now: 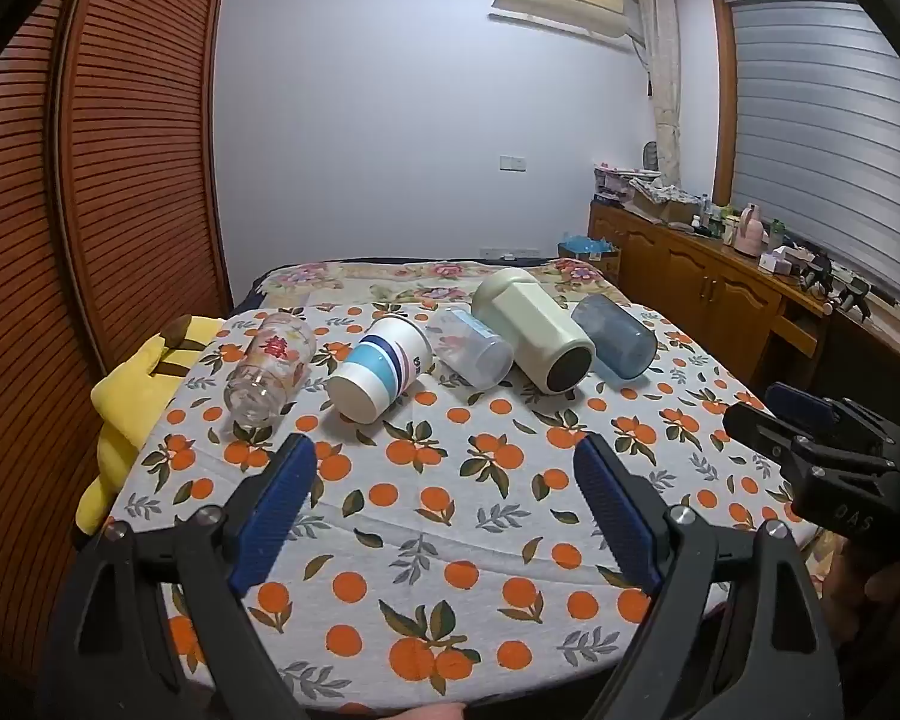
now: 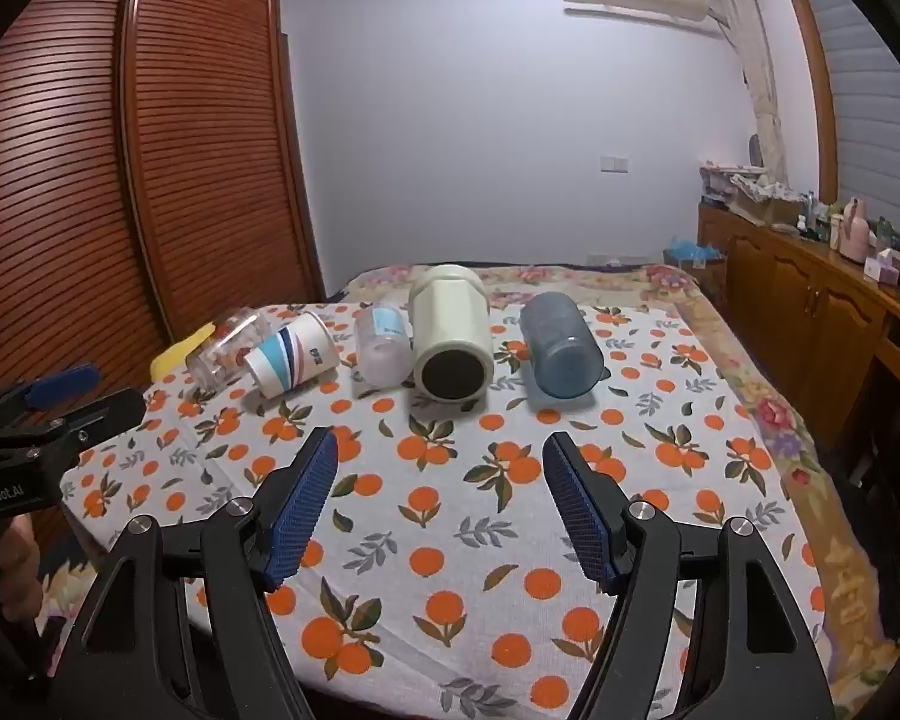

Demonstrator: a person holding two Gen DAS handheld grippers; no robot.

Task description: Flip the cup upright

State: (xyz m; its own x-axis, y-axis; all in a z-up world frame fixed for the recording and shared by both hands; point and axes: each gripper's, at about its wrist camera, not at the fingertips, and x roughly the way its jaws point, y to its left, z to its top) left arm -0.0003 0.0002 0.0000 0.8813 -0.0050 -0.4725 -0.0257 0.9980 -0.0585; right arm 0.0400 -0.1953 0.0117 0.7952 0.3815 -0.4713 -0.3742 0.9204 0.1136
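Several cups lie on their sides in a row on the orange-print cloth [image 1: 438,516]: a clear glass with red print [image 1: 267,366], a blue-striped paper cup [image 1: 381,369], a small clear plastic cup [image 1: 471,348], a tall cream tumbler [image 1: 534,330] and a blue translucent cup [image 1: 615,336]. They also show in the right wrist view: glass [image 2: 225,348], paper cup [image 2: 291,360], clear cup [image 2: 381,345], tumbler [image 2: 450,336], blue cup [image 2: 561,342]. My left gripper [image 1: 444,450] is open and empty, short of the row. My right gripper [image 2: 441,441] is open and empty, in front of the tumbler.
A yellow plush toy [image 1: 132,396] lies at the cloth's left edge. A louvred wooden wardrobe [image 1: 120,180] stands on the left. A wooden cabinet [image 1: 708,282] with clutter runs along the right. The right gripper's body [image 1: 822,450] shows at the left view's right edge.
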